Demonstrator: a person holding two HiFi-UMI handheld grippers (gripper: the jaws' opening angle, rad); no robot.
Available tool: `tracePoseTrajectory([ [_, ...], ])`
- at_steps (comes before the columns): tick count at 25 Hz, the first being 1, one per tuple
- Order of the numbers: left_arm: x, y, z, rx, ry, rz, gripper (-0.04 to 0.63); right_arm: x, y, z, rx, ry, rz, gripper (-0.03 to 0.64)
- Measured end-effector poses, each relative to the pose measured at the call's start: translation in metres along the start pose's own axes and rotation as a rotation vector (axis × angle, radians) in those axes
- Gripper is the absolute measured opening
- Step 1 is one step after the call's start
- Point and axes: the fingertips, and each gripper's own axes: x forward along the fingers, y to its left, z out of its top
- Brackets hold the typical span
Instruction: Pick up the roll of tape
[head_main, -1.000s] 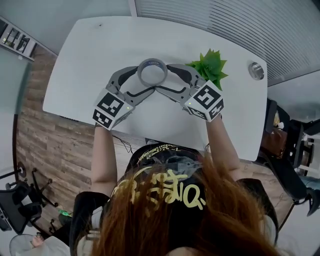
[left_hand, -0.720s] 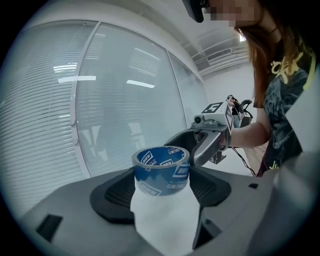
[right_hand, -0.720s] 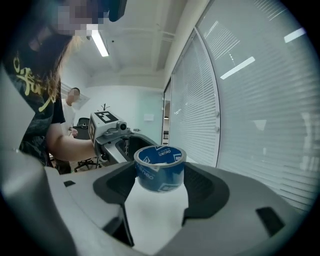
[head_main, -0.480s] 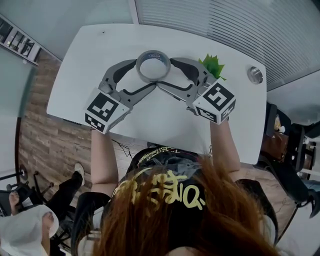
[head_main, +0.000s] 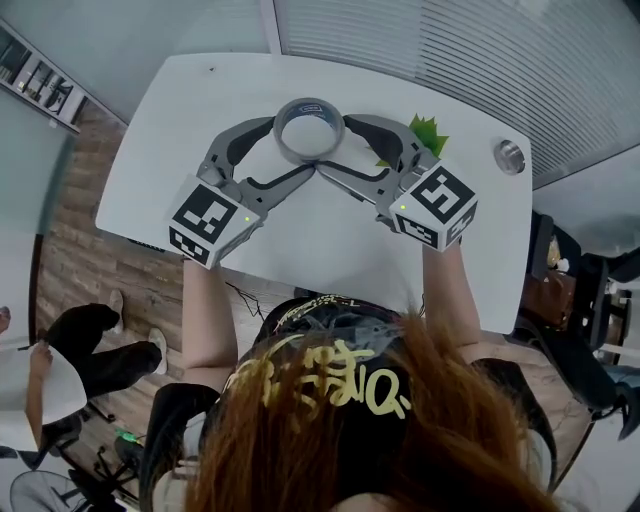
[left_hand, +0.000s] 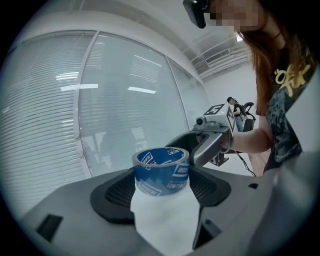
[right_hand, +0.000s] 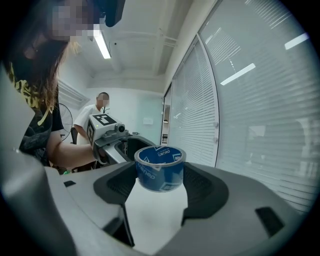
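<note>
left gripper (left_hand: 162, 191): jaws wide, pads pressed on the roll of tape (left_hand: 161, 171) | right gripper (right_hand: 159, 189): we see the same grip from the opposite side | tape: hole up, held above white table (head_main: 200, 110), near green plant (head_main: 428, 135)

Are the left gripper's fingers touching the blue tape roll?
Touching. The left gripper view shows its two fingers pressing the sides of the blue roll of tape.

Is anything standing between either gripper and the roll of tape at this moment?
Nothing visible does. The roll of tape sits directly between the jaws of the left gripper and the right gripper, their pads against its sides. The green plant lies beyond the right gripper, clear of the roll.
</note>
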Motion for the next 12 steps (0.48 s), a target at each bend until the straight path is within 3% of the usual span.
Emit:
tracePoseTrajectory([
  [12, -0.0004, 0.0029, 0.0041, -0.035, -0.031, 0.013, 0.334, -0.0020, -0.0015, 0.0043, 0.026, -0.016, -0.032, 0.284],
])
